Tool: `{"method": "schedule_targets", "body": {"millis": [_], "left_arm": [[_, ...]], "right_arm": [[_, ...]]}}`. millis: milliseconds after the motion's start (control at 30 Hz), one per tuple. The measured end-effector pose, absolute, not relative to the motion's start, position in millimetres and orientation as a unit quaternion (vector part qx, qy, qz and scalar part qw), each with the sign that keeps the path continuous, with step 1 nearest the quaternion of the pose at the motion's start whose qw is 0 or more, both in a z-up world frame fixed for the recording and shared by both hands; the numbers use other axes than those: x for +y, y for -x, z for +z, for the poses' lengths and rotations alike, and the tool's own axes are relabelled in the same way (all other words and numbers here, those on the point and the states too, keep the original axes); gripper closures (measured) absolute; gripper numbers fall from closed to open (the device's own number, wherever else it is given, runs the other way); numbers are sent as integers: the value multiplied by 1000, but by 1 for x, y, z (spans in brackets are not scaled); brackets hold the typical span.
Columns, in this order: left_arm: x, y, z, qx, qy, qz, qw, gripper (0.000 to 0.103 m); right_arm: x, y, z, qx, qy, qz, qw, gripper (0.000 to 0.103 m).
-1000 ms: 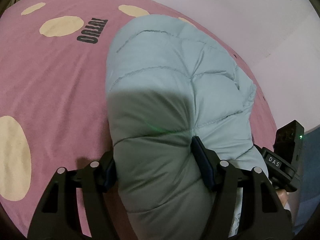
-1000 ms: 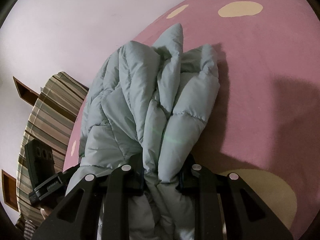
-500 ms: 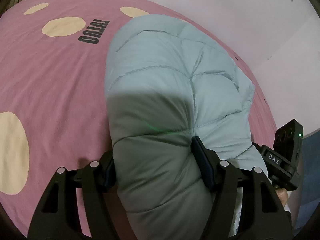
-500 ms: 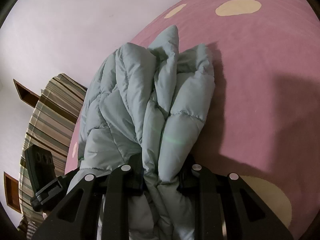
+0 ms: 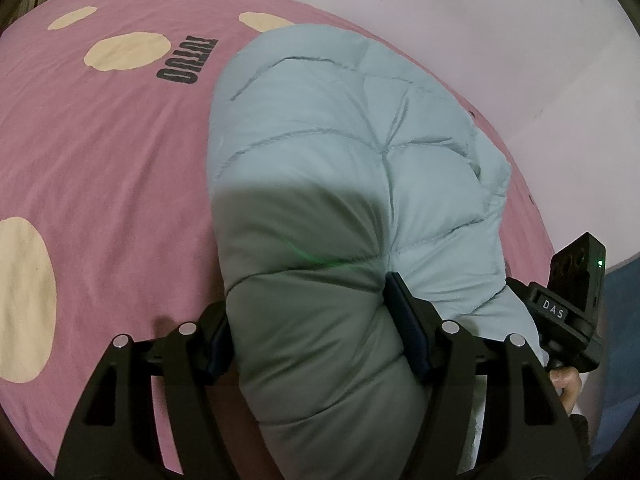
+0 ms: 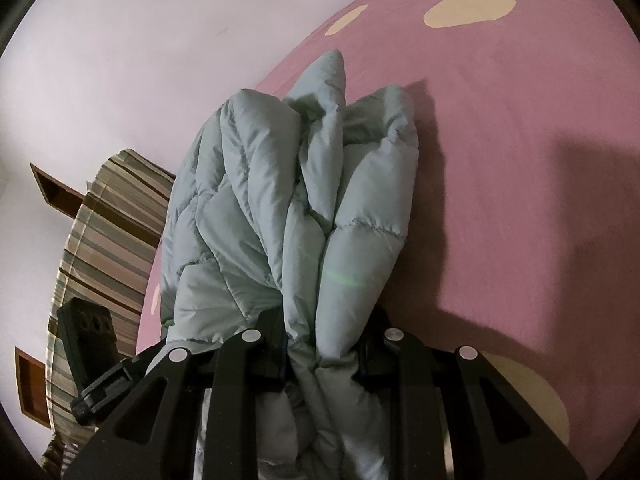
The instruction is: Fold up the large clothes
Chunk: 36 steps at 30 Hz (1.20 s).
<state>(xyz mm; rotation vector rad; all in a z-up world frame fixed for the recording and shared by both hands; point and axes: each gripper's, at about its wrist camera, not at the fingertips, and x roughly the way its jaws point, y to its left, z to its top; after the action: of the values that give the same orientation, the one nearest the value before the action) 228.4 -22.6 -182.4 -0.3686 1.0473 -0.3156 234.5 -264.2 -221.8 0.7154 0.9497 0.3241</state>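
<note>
The pale blue-grey quilted puffer jacket lies bundled on the pink bedsheet with cream spots, its far end resting on the bed and its near end gathered up in both tools. The left hand-held gripper has its jaws set wide and pressing into either flank of a fat padded roll. The right hand-held gripper stands narrower and pinches a bunch of several loose layers together.

The main risk, as I judge it, is the padding itself: it is springy and slick, so the wide left hold could let the roll squeeze out forward if it is lifted or swung quickly. The right pinch holds uneven layers, and an inner one could slide free and leave the fold lopsided. The bundle also sits near the bed's edge by the pale wall, so a careless push may tip it off that side.

No container is in view; a striped cloth-covered piece stands beyond the bed, and what it is I cannot tell
</note>
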Motion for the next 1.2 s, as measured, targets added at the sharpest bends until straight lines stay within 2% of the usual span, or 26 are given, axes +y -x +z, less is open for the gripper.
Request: {"method": "schedule_targets", "body": {"millis": [300,567,867,967,1200], "left_arm": [[-24,-233,-183,498,167,-146,838,31],[-24,-236,-182,492,154,-140,846,22],[-24,-233,-181,487,143,-123,853,12],[-24,-234,-182,487,139,-119,854,8],[-26,-220,-164,474,110,-91,869,8]], "right_arm": [[-269,-233,-221,447,-331,150,818,77],[-269,-228,-219,442,-343,130,818,63],[-271,-223,-215,439,-344,103,824,51],[-269,-223,-215,440,-341,95,826,50],[-267,-209,-189,424,-328,67,842,50]]}}
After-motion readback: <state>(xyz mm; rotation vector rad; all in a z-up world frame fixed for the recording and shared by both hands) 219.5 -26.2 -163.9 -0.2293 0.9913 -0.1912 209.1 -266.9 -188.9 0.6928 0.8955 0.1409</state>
